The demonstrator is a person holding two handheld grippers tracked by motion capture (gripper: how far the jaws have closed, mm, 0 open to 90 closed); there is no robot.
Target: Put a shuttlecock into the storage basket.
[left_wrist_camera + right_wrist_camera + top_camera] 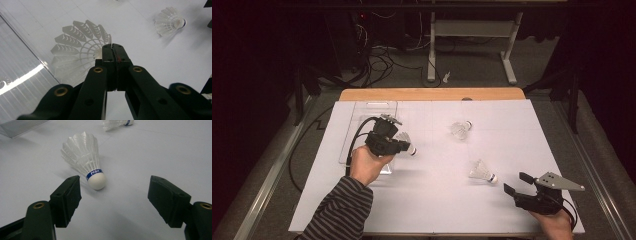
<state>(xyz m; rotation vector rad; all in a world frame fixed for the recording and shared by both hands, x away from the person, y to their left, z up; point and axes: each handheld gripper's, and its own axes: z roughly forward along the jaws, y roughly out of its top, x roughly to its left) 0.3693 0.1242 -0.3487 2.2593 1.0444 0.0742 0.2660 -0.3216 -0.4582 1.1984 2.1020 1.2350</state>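
Shuttlecocks are apparently being gathered into the clear tray [371, 107] at the left of the surface [432, 210]. One shuttlecock [75, 52] is pinched at its skirt rim by the tightly closed left gripper [404, 146], just beside the tray's edge. A second shuttlecock [86, 160] lies on its side in front of the wide-open right gripper [113, 197]; a third [460, 129] rests farther back. Next, carrying over the tray and release seem called for

Tray [362, 112] far left on table [512, 210]; two shuttlecocks [460, 129] right of it.
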